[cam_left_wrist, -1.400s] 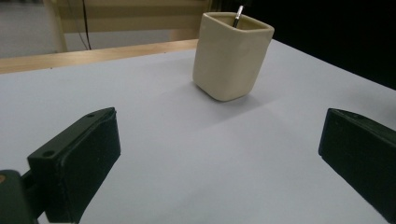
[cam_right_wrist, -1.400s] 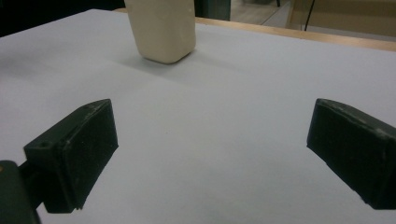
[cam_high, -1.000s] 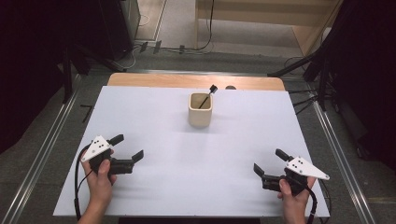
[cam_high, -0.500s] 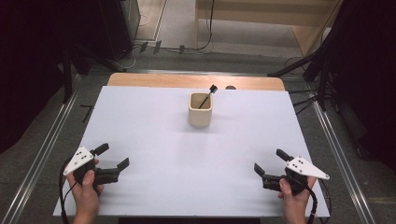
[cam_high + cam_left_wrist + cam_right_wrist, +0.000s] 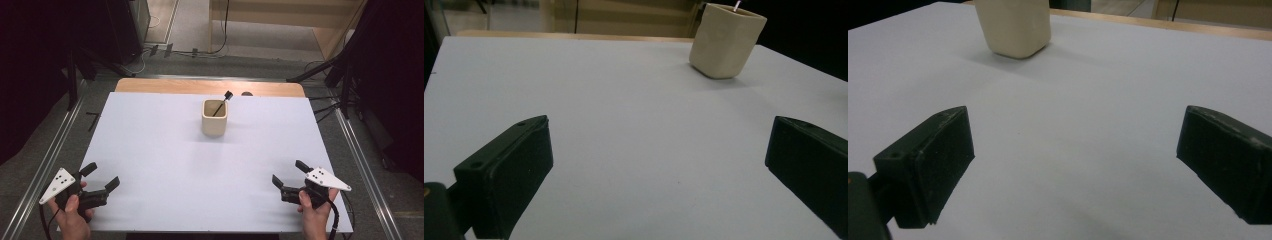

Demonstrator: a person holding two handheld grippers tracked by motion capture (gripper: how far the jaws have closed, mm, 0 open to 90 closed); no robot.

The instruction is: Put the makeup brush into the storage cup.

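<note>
From the high view, a cream cup [image 5: 215,118] stands near the table's [image 5: 150,135] far edge, a dark-tipped stick [image 5: 222,101] leaning toward the far right. The left gripper [image 5: 103,176] and right gripper [image 5: 289,173] sit at the near corners, jaws apart. The left gripper view shows the cup [image 5: 725,41] and a pale stick tip [image 5: 737,5]. In the right gripper view the cup's [image 5: 1015,27] top is cut off.

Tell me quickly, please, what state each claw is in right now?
Left claw: open, holding nothing.
Right claw: open, holding nothing.

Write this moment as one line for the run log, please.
left tool: open, empty, near table corner | right tool: open, empty | cream cup: upright, far middle, untouched | dark stick: leaning inside cup
</note>
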